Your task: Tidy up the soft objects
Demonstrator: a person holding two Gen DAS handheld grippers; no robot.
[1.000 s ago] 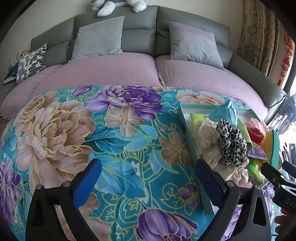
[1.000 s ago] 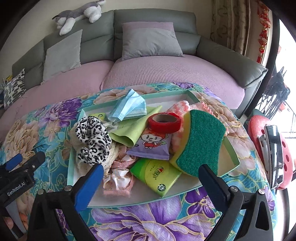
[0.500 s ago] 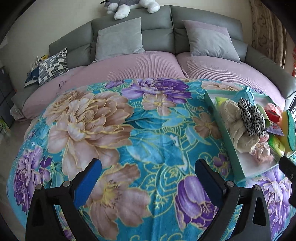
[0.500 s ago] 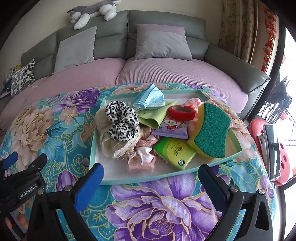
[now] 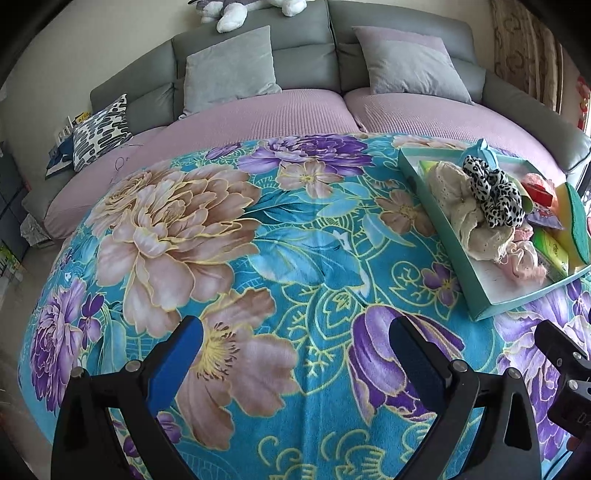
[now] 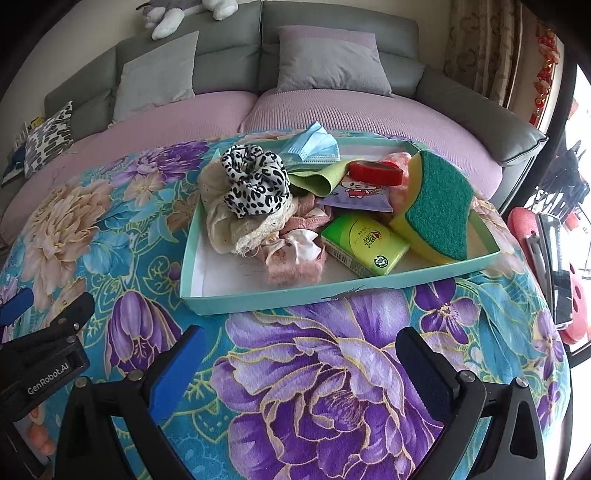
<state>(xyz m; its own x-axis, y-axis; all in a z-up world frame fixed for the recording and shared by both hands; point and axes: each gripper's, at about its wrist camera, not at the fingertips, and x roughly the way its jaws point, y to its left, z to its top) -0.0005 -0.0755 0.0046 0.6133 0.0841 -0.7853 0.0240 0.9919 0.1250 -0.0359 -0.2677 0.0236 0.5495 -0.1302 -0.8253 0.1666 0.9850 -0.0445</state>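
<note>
A teal tray (image 6: pixel 332 290) sits on the floral blanket (image 6: pixel 332 369). It holds a leopard scrunchie (image 6: pixel 255 181), cream lace cloth (image 6: pixel 221 221), pink scrunchie (image 6: pixel 295 254), blue face mask (image 6: pixel 314 146), green cloth (image 6: pixel 317 181), green tissue pack (image 6: pixel 365 243), yellow-green sponge (image 6: pixel 437 206), red tape roll (image 6: pixel 375 171) and a purple packet (image 6: pixel 356 194). My right gripper (image 6: pixel 299 369) is open and empty, in front of the tray. My left gripper (image 5: pixel 291 350) is open and empty over bare blanket, left of the tray (image 5: pixel 458 258).
A grey sofa (image 5: pixel 295 66) with purple seat cover (image 5: pixel 277 114), cushions and a plush toy (image 5: pixel 251 9) lies behind the blanket. A patterned pillow (image 5: pixel 99 129) sits far left. A red object (image 6: pixel 546 266) stands off the right edge.
Both grippers have pulled back and up from the tray. The tray now looks smaller and farther away in both views. Both stay open and empty.
</note>
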